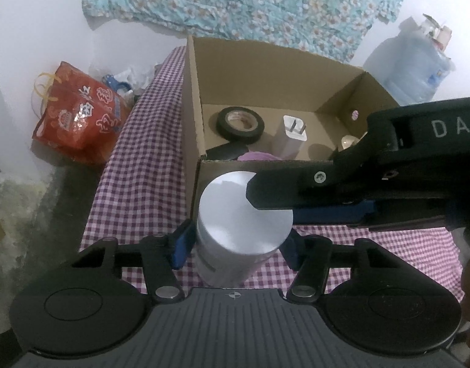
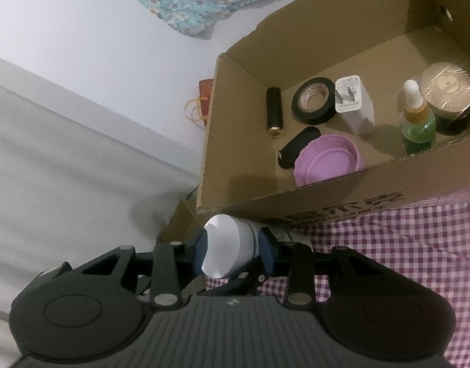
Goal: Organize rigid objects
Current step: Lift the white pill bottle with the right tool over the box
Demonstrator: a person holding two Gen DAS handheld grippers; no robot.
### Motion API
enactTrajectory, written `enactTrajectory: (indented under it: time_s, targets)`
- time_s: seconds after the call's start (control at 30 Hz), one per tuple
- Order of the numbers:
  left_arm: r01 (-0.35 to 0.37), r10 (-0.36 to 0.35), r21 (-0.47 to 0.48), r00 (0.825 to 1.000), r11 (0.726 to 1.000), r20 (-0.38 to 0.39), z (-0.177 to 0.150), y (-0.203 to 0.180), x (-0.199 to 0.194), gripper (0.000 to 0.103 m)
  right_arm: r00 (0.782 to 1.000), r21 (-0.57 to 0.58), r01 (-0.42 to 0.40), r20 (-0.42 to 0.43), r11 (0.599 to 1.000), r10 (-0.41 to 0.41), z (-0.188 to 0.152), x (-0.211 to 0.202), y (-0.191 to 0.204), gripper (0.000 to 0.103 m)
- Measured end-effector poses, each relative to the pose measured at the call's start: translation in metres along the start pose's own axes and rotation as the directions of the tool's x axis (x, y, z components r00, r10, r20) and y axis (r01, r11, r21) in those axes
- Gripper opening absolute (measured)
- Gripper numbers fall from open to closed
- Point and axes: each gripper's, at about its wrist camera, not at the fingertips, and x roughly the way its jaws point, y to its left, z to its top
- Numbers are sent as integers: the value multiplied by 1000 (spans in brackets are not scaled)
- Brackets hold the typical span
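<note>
Both grippers clamp the white cylindrical canister (image 1: 238, 230) — left gripper (image 1: 235, 242) low on its body, right gripper (image 2: 232, 250) near its cap. Next — judged — lifting it into the brown cardboard box (image 2: 327, 193).

Red printed gift bag (image 1: 78, 116) on the floor by the white wall, teal floral cloth (image 1: 244, 3) hanging behind, blue water jug (image 1: 410, 67) at right, purple checked tablecloth (image 1: 143, 141)

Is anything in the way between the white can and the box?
Only the box's near wall. The white can sits low on the cloth just outside it, with both grippers around it, so it probably has to be lifted over that wall. The floor behind it looks free.
</note>
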Motion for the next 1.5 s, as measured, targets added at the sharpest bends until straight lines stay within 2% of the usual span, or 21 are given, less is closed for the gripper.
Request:
enactTrajectory:
  time_s: [0.53, 0.77, 1.0, 1.23, 1.37, 1.5]
  targets:
    - [-16, 15, 30, 999, 999, 35, 0, -5, -12, 54, 1000, -4, -25, 9, 1000, 25, -2, -8, 4, 35]
    - [-31, 25, 70, 996, 997, 89, 0, -18, -42, 53, 998, -41, -48, 36, 998, 49, -8, -28, 19, 34]
    - [-32, 14, 108, 986, 994, 166, 11, -37, -77, 53, 989, -94, -97, 104, 991, 106, -12, -68, 40, 34]
    - [44, -72, 154, 980, 987, 184, 52, -61, -84, 53, 975, -143, -101, 185, 985, 126, 8, -115, 50, 34]
    - [93, -121, 169, 980, 981, 161, 87, -74, -64, 53, 966, -143, -118, 212, 983, 147, 39, -139, 43, 34]
    - [116, -139, 189, 984, 975, 115, 121, -94, -34, 53, 964, -137, -87, 239, 987, 119, 77, -147, 28, 34]
